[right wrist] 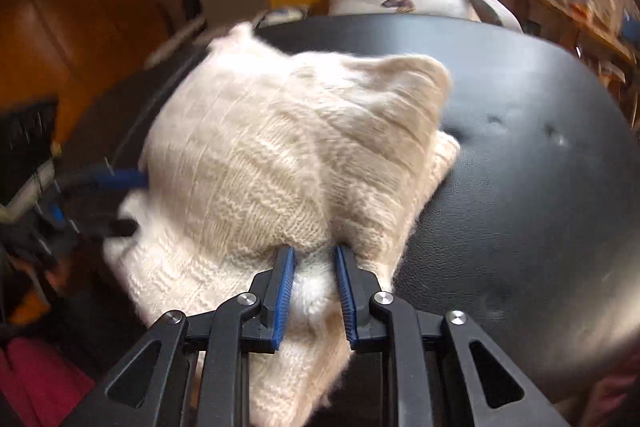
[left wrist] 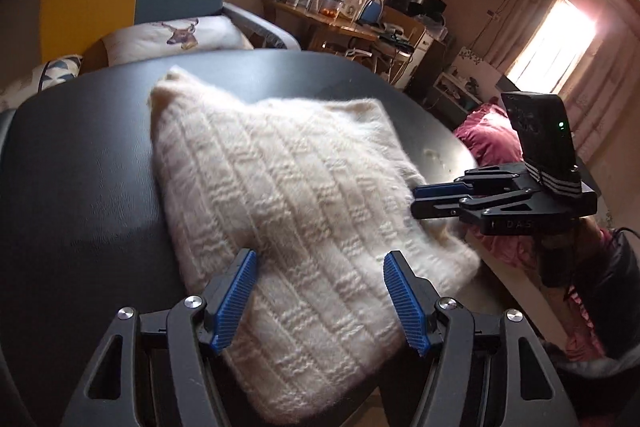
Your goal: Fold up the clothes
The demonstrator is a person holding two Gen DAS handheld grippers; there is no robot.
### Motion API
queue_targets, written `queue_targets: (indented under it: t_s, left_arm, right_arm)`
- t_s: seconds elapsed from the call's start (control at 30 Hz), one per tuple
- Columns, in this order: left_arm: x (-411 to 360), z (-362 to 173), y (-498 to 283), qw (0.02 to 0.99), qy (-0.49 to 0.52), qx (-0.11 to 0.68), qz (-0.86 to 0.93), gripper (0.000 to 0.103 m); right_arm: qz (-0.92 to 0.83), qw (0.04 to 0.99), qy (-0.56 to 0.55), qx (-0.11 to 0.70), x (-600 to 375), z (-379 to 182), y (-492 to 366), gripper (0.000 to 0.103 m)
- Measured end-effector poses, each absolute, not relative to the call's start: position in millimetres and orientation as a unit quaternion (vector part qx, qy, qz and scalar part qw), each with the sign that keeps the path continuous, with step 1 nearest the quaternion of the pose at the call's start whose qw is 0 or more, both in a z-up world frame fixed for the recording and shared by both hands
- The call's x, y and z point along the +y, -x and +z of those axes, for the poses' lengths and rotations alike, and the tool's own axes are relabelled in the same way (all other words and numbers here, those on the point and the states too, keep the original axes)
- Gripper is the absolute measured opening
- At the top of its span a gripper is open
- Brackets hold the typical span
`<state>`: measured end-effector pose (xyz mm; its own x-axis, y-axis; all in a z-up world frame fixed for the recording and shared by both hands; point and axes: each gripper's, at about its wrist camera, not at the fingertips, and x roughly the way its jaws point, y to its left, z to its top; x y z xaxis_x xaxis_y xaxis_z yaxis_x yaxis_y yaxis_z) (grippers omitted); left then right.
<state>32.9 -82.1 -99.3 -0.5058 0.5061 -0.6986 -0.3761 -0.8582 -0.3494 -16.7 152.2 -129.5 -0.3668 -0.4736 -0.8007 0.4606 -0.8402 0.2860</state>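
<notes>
Cream knit sweater (left wrist: 288, 195): folded to a rough square, lying on the black padded table (left wrist: 80, 187), nearer the left edge in the right wrist view, one corner peaked up at the far side.

Left gripper (left wrist: 320, 301): jaws standing wide apart, over the near edge of the sweater, pads clear of the wool, nothing held. Right gripper (right wrist: 314, 293): jaws narrow, a fold of the knit bunched between the pads, apparently pinched.

Risks, as judged:
- Pull from the right grip alone likely to drag the whole bundle across the slick table and undo the layers.
- Loose, fluffy knit liable to slip out of a shallow pinch, or to snag on the ribbed pads.
- Near right corner overhanging the table edge; possible slide to the floor.

Left wrist view only: right gripper seen from the side at the sweater's right edge, pink cloth (left wrist: 486, 135) beyond the table. Right wrist view only: the pinched fold itself, and a second layer showing at the right corner.
</notes>
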Motion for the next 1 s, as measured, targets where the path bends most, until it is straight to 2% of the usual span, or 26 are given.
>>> queue_targets:
  t_s: [0.17,0.4,0.47,0.53,0.6,0.67,0.73,0.87,1.0]
  left_arm:
    - [-78,-112,-39,0.247,0.416,-0.063,0.873,0.067]
    - [-137,-88,-36,0.227,0.382,-0.193,0.875,0.068]
    - [-158,-87,-31,0.204,0.379,-0.215,0.877,0.071]
    - [-173,-90,-22,0.195,0.388,-0.237,0.869,0.071]
    - [-178,-95,-15,0.198,0.397,-0.245,0.862,0.073]
    - [-179,-101,-8,0.207,0.407,-0.256,0.852,0.076]
    - [-177,-108,3,0.220,0.419,-0.275,0.837,0.078]
    - [-169,-121,22,0.231,0.442,-0.299,0.814,0.081]
    - [-159,-128,31,0.237,0.457,-0.290,0.806,0.082]
  right_arm:
    - [-0.830,0.282,-0.480,-0.025,158,-128,16,0.021]
    - [-0.836,0.291,-0.451,-0.109,178,-105,16,0.030]
    - [-0.837,0.294,-0.440,-0.142,186,-94,18,0.041]
    - [-0.827,0.299,-0.434,-0.199,201,-91,22,0.075]
    - [-0.806,0.300,-0.433,-0.268,220,-96,31,0.093]
    - [-0.778,0.290,-0.447,-0.332,237,-108,40,0.094]
    - [-0.759,0.271,-0.471,-0.359,246,-122,50,0.094]
    - [-0.727,0.265,-0.512,-0.374,244,-142,60,0.094]
    - [-0.708,0.282,-0.535,-0.365,229,-150,70,0.094]
